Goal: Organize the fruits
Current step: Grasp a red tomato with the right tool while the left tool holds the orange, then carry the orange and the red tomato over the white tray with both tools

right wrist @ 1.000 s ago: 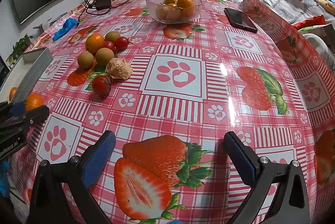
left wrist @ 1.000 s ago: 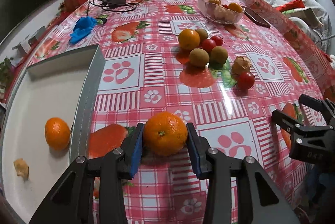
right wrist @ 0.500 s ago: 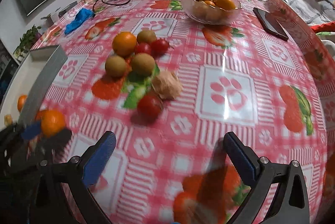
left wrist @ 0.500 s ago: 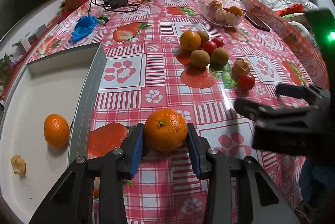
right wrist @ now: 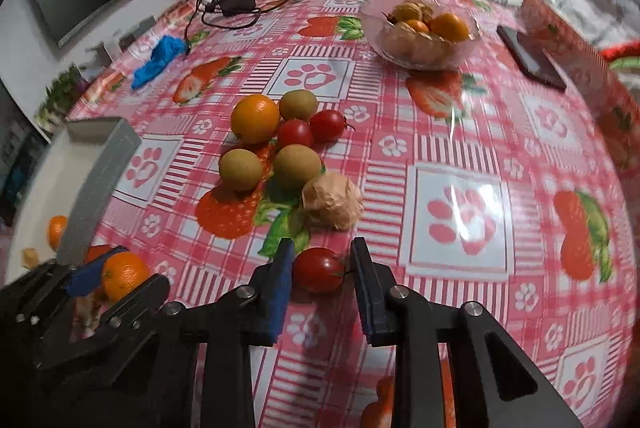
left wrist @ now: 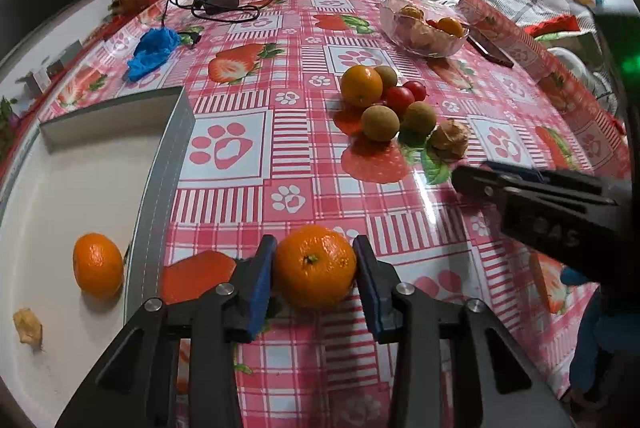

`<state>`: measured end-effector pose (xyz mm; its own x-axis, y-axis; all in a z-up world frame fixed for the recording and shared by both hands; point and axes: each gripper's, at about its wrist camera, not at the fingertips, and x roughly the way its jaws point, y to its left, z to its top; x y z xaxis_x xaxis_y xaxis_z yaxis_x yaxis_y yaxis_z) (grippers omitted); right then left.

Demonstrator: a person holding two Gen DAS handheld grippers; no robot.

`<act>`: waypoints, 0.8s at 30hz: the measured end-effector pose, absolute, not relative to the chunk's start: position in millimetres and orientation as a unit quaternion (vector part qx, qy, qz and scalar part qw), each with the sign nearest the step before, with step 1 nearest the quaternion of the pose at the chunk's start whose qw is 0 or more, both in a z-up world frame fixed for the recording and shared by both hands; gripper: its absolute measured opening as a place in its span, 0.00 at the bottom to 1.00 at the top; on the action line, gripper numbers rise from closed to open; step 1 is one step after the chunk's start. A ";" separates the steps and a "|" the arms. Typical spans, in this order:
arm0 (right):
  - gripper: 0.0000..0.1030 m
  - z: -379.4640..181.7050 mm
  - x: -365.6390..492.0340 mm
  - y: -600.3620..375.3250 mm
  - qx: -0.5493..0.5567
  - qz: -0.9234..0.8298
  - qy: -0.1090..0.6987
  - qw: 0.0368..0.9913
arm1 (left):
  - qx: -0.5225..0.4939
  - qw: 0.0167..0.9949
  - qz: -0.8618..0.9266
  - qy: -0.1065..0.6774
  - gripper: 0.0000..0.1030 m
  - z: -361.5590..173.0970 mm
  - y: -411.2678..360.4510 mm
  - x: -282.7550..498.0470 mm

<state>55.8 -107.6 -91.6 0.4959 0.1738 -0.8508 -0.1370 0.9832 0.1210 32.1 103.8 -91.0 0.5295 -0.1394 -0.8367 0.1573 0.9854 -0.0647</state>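
Worktop (right wrist: 460, 132) surface is covered by a pink strawberry-print cloth. White tray (left wrist: 80, 188) is positioned at its left edge, with one mandarin (left wrist: 97, 265) inside. Left gripper (left wrist: 314, 274) fingers are clamped on an orange (left wrist: 315, 267) beside the tray. Right gripper (right wrist: 322, 274) fingers have just been closing and are closed on a cherry tomato (right wrist: 319, 269).

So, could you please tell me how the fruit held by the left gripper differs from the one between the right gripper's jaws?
The left gripper holds an orange mandarin, dull and dimpled with a green stem scar; the right gripper has just closed on a red tomato, smooth and glossy. The mandarin looks larger and holds its jaws wider apart than the tomato does. Both are round and sit between blue pads above the tablecloth.
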 end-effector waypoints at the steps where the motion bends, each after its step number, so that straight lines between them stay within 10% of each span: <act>1: 0.29 -91.3 51.7 -115.6 0.041 0.097 0.496 0.862 | -0.002 0.873 -0.090 0.480 0.41 -90.4 106.8 30.2; 24: 0.29 -86.7 -14.1 -167.3 0.138 0.092 0.500 0.850 | -0.044 0.879 -0.129 0.456 0.41 -53.1 140.3 -29.0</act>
